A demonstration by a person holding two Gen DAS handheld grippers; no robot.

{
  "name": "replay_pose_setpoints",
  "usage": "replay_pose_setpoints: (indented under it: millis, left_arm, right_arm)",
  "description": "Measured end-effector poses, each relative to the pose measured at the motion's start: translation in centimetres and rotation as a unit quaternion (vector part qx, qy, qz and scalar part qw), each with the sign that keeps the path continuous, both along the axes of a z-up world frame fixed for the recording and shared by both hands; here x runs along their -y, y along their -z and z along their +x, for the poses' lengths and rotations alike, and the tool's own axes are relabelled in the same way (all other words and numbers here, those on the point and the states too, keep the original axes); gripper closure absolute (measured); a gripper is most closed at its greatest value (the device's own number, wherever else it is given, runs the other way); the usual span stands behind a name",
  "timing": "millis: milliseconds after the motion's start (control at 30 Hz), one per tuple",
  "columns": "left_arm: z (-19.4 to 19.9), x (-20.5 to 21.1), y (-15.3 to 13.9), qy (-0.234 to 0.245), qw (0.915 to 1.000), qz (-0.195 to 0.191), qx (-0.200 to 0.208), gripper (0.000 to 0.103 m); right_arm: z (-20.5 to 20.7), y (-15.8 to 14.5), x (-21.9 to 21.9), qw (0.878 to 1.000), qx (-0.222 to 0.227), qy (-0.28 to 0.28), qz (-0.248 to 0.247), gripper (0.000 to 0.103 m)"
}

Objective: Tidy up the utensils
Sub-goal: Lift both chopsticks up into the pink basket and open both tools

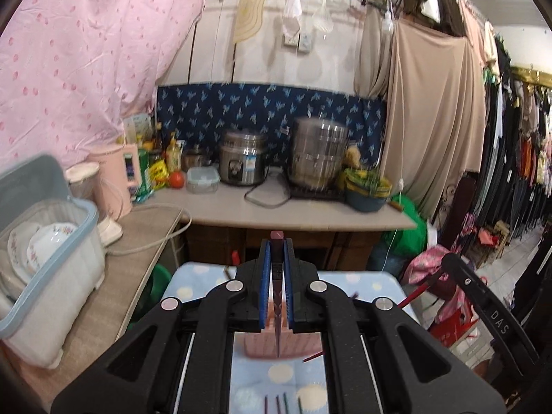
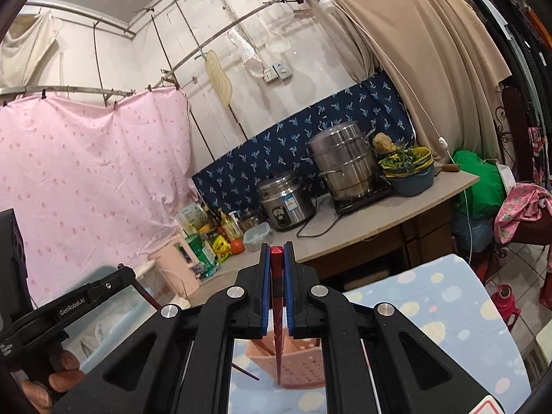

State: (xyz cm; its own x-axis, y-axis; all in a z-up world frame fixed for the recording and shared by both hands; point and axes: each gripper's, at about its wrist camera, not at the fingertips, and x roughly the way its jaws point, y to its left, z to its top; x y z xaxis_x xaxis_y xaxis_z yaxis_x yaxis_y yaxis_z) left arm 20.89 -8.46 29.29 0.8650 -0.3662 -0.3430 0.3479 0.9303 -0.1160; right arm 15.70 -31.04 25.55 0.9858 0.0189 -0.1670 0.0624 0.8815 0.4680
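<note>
Between the blue pads of the left gripper (image 1: 277,265), a dark maroon chopstick (image 1: 277,296), clamped near its square upper end, tip hanging down toward a pink perforated utensil holder (image 1: 262,346) on the blue dotted tablecloth (image 1: 203,276). Between the pads of the right gripper (image 2: 276,269), a red chopstick (image 2: 277,310), pinched the same way, tip pointing down over the same holder (image 2: 300,362). Both pairs of jaws drawn nearly together, each closed on its chopstick. Only from the left wrist: four more chopsticks (image 1: 281,403) lying side by side on the cloth at the bottom edge, and a lidded dish box (image 1: 48,269) with plates on the side counter. Only from the right wrist: a hand (image 2: 51,376) around the other gripper's handle at lower left, plus a loose dark chopstick (image 2: 245,372) beside the holder. Beyond, on the counter (image 2: 379,220), a rice cooker (image 2: 286,200) and a steel steamer pot (image 2: 345,165), somewhat blurred in the left view.
</note>
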Motion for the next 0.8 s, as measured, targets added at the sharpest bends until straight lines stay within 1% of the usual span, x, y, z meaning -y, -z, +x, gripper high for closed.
replay_pose_setpoints:
  millis: [67, 167, 267, 333, 467, 633, 733, 800]
  left_arm:
    - [0.8, 0.5, -0.5, -0.002, 0.9998, -0.007, 0.016, 0.096]
    - [1.9, 1.0, -0.8, -0.007, 0.9985, -0.014, 0.052, 0.096]
    - [3.3, 1.5, -0.4, -0.005, 0.9976, -0.017, 0.067, 0.096]
    - [4.3, 1.9, 0.1, 0.000, 0.9981, -0.017, 0.060, 0.096]
    - [6.4, 2.6, 2.7, -0.007, 0.9994, -0.007, 0.032, 0.096]
    - [8.0, 2.8, 5.9, -0.014, 0.9999, 0.000, -0.004, 0.096]
    - [8.6, 2.7, 7.4, -0.014, 0.9997, 0.004, -0.021, 0.096]
    - [9.0, 2.6, 8.1, -0.011, 0.9994, -0.003, -0.034, 0.095]
  right_arm:
    - [1.0, -0.3, 0.3, 1.000, 0.018, 0.007, 0.002, 0.096]
    - [2.7, -0.5, 0.6, 1.000, 0.025, 0.019, 0.002, 0.096]
    - [4.4, -0.1, 0.8, 0.999, 0.026, 0.024, 0.003, 0.096]
    - [5.8, 0.7, 0.9, 1.000, 0.010, 0.023, 0.003, 0.096]
    - [8.1, 3.0, 1.0, 1.000, -0.026, 0.014, 0.003, 0.096]
    - [9.8, 5.9, 0.4, 0.998, -0.067, -0.003, 0.000, 0.096]
    - [10.6, 7.1, -0.5, 0.996, -0.089, -0.028, -0.008, 0.095]
    - [11.0, 7.8, -0.9, 0.994, -0.104, -0.042, -0.015, 0.094]
